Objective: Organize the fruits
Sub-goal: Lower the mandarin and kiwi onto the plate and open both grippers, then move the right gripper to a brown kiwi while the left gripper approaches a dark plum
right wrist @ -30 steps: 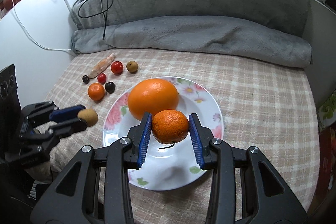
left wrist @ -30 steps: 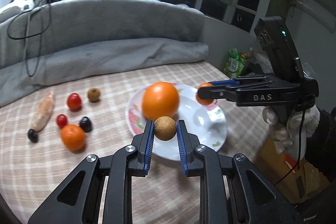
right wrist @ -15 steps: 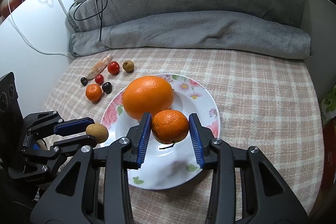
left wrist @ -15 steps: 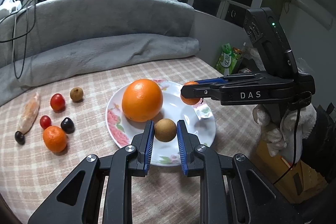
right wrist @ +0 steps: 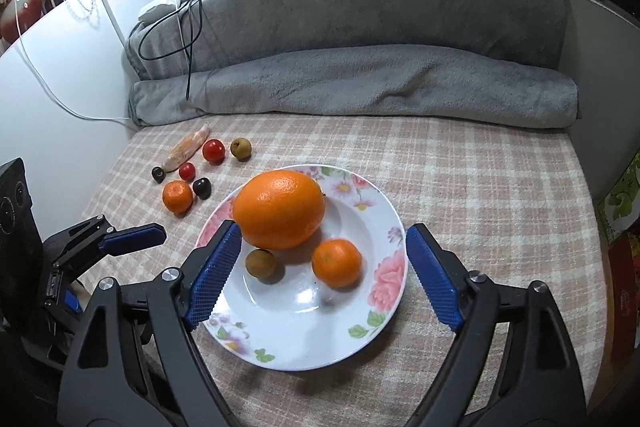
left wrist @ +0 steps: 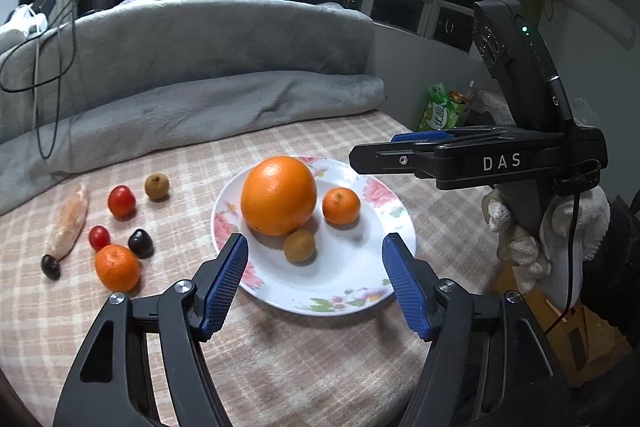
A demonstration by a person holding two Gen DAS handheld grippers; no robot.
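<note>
Fingers of both grippers are now spread wide and pinch nothing. The left gripper has just been opening, and the small brown fruit lies free on the plate, between the blue pads but touching neither. The right gripper has also just been opening; the small orange rests on the plate between its fingers, clear of both. I judge that each fruit was let go on purpose, because the plate is the place for collecting.

The big orange sits toward the far side of the plate. The brown fruit lies just beside it, perhaps touching it, and the small orange is near its other side. The plate is shallow and curves up at the rim, so round fruits tend to stay in the middle and lean on each other; this probably explains why they lie so close.

More fruits wait on the checked cloth of the bed, on the left of the plate: a second small orange, two red tomatoes, another brown fruit, two dark fruits and a long pale orange thing that I cannot identify. They are well apart from the plate, so the task seems only partly done.

Both grippers point down over the near rim, and a gloved hand holds the right one. Next they probably lift away before they go to the group on the left.
</note>
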